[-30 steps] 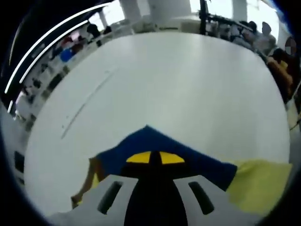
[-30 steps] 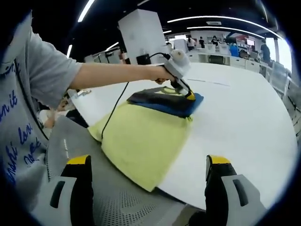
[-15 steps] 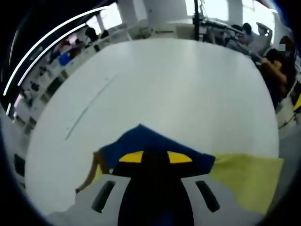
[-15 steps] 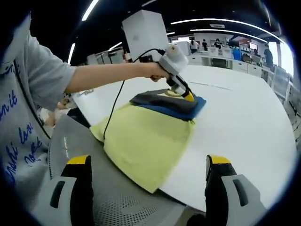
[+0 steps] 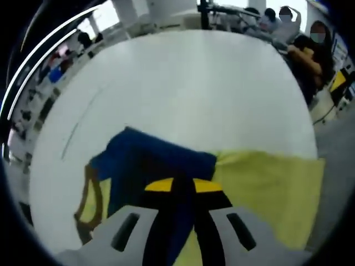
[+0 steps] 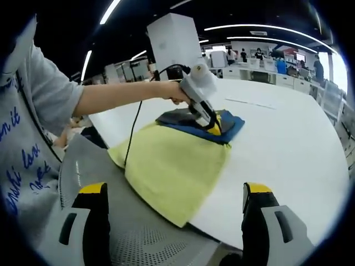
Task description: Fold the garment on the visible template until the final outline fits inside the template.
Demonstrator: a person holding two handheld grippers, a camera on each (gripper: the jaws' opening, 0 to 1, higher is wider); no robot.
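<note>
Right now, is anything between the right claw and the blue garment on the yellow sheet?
Nothing visible blocks it. The right claw hangs open off the table's edge, with the yellow template lying between it and the blue garment. The left claw is down on the garment's near side.
</note>
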